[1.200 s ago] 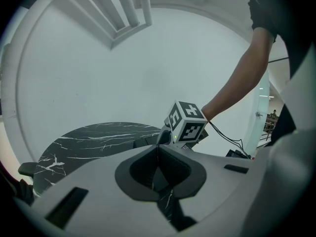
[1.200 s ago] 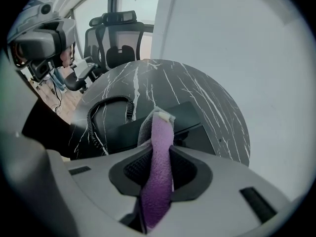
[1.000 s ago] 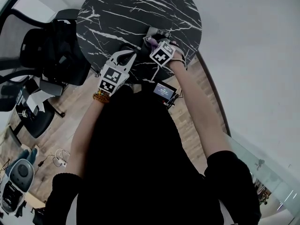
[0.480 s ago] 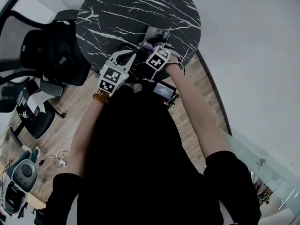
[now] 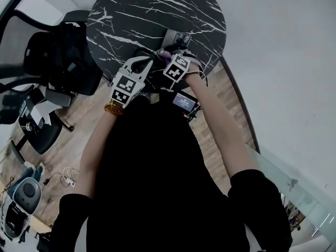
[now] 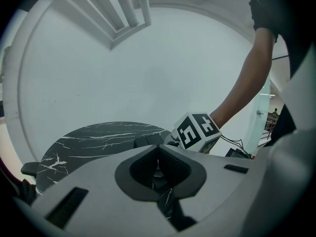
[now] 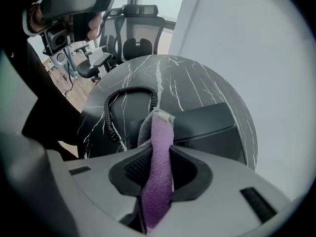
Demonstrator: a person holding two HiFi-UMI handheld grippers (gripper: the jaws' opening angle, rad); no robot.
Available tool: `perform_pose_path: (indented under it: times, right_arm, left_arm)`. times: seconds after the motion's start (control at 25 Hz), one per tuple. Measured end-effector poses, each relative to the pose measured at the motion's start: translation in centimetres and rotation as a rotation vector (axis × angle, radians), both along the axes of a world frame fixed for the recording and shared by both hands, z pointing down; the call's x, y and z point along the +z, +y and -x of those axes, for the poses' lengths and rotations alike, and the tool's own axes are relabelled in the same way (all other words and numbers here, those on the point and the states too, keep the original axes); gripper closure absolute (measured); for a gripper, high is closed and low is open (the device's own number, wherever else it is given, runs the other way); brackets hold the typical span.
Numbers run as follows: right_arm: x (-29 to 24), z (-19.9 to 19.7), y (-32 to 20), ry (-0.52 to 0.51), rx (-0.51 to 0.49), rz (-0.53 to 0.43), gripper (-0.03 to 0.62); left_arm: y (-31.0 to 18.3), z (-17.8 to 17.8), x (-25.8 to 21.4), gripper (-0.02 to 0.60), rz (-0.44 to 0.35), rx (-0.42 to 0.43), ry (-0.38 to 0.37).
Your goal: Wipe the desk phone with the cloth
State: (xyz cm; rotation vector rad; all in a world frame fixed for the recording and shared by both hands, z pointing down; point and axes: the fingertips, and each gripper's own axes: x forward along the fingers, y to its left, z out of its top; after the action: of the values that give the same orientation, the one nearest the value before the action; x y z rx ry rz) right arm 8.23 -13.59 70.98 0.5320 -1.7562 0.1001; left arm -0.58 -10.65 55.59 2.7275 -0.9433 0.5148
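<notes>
The black desk phone sits near the right edge of the round black marble table. In the right gripper view its body lies just beyond the jaws, with the coiled cord to the left. My right gripper is shut on a purple cloth whose tip rests at the phone's near edge. My left gripper hovers over the table's near edge to the left, jaws shut with nothing in them. From the left gripper view the phone shows behind the right gripper's marker cube.
Black office chairs stand left of the table, with more chairs beyond it. A white wall runs close on the right. A small lit device hangs below the table edge by the person's body.
My right gripper with the cloth has shifted slightly left and toward me along the phone. The left gripper has stayed put.
</notes>
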Motion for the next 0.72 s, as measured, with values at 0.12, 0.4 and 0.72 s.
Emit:
perform_pose_path:
  times: [0.12,0.4,0.72]
  right_arm:
    - [0.2,0.2,0.4,0.012,-0.021,0.002,0.517]
    - [0.6,0.5,1.2,0.009,-0.046,0.014,0.517]
    - [0.8,0.7,1.7,0.002,-0.052,0.019,0.517]
  left_arm:
    - [0.0,0.1,0.1,0.566,-0.003,0.002,0.002]
    - [0.1,0.1,0.1,0.566,0.001,-0.002,-0.001]
    - [0.4,-0.5,0.6,0.566,0.012,0.015,-0.010]
